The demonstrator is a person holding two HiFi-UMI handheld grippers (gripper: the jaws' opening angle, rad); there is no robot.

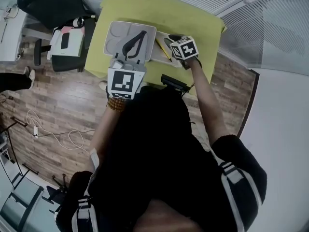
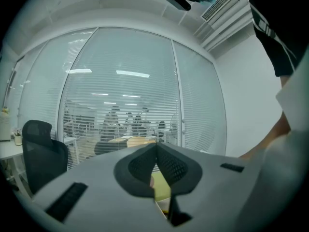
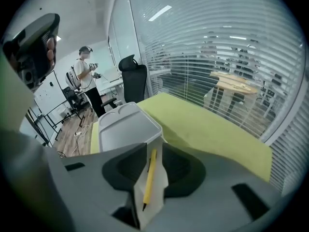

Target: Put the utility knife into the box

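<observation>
Head view: grey box (image 1: 114, 33) at 12 o'clock on a yellow-green table (image 1: 198, 23), left gripper (image 1: 134, 43) held over it. At 1 o'clock, right gripper (image 1: 171, 50) just beside the box, slim yellow utility knife (image 1: 162, 49) at its tips, outside the box. Left gripper view: jaws pressed together at the tips, nothing between them, aimed at window blinds (image 2: 125, 81). Right gripper view: jaws pinching the utility knife with a white piece (image 3: 158, 182) behind it, box just beyond at 11 o'clock.

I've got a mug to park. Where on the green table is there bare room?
Bare: the green table beyond the box, and its far right corner. Crowded: the near edge, where the box, utility knife, left hand-held gripper and right hand-held gripper sit.
</observation>
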